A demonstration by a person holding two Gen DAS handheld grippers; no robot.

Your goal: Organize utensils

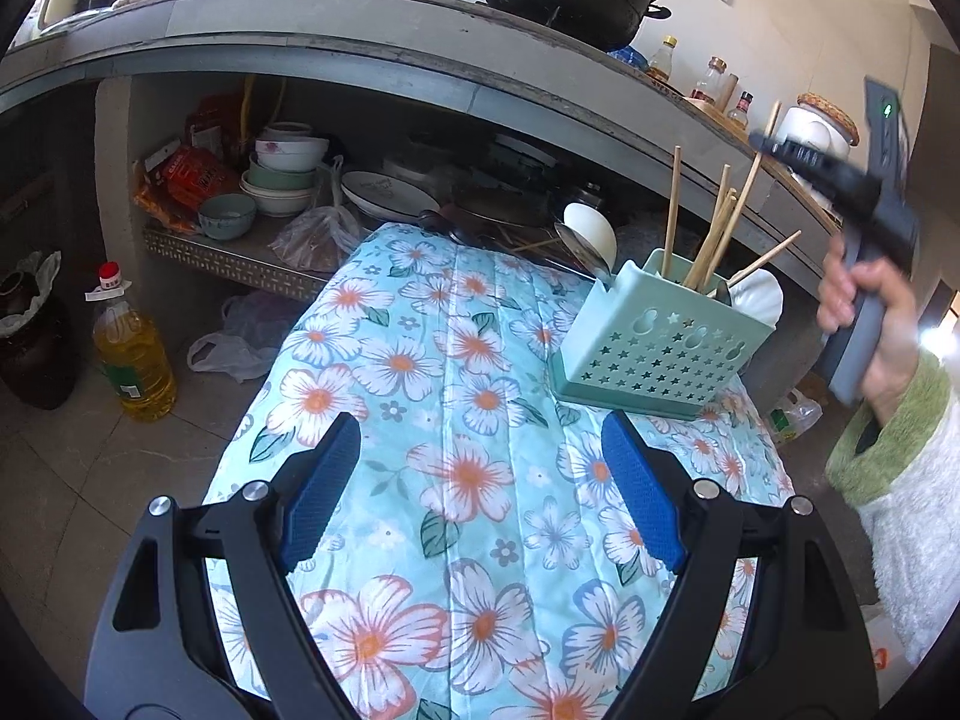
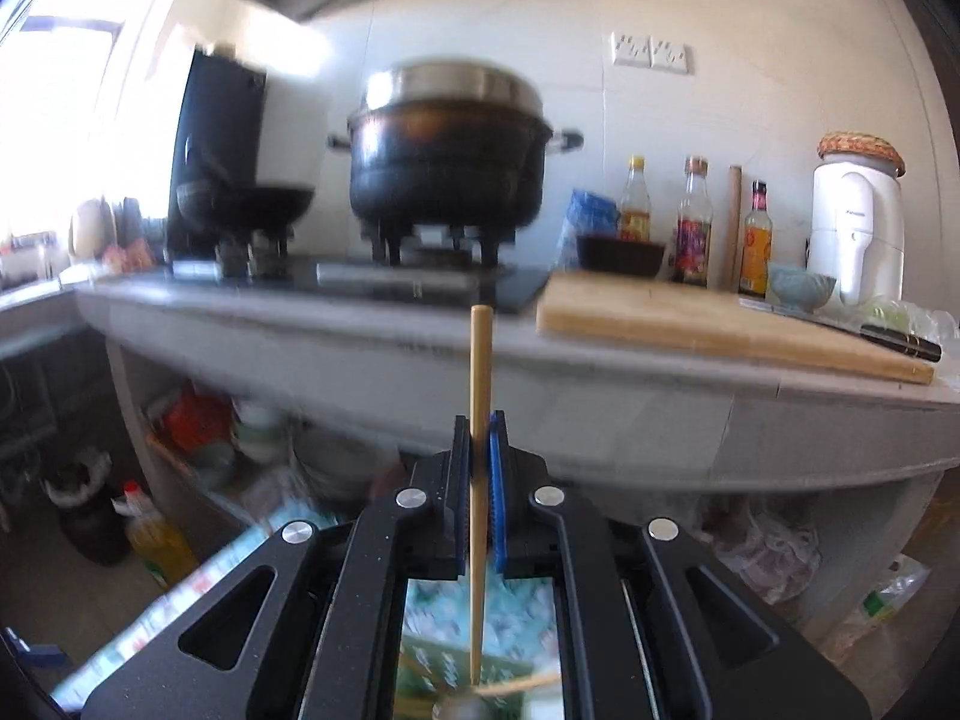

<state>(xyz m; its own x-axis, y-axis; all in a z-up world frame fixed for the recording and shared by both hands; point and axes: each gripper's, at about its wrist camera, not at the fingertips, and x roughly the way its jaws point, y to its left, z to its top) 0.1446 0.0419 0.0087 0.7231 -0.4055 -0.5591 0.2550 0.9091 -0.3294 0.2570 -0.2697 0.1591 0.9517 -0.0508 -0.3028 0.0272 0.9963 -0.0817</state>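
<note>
One chopstick [image 2: 480, 420] is what the whole thing hangs on right now, honestly. But going left to right:

The left gripper [image 1: 480, 474] is spread wide with nothing in it, just hovering over the flowery tablecloth [image 1: 420, 360]. Its blue pads [image 1: 321, 480] have a fine grippy ribbed texture on black plastic arms. The cloth between and ahead of the fingers is soft quilted fabric with seams running along it, so it looks a bit puffy and uneven.

Ahead and right of the left fingers sits the green holder [image 1: 654, 342], a thin plastic box with star cutouts in its walls. Several chopsticks [image 1: 714, 234] lean out of it at all angles, plus a white spoon [image 1: 759, 294] and what looks like a metal one.

Further right, the right gripper [image 2: 480, 450] is clamped nearly shut on the single chopstick, which runs straight up between the pads and sticks out past the fingertips, with its lower end below, above the holder. It's a smooth, thin wooden stick, pale tan, square-ish at the top.

What could go wrong, in my view:
- smooth stick in a pinch grip could swivel or slide if it bumps anything
- the ones already in the holder fan out, so the new one could snag on them on the way in
- the holder is light plastic on soft cloth, so a sideways push could tip it, and the left gripper isn't steadying it

The right view is blurry, so exact alignment over the holder I can't tell.
</note>
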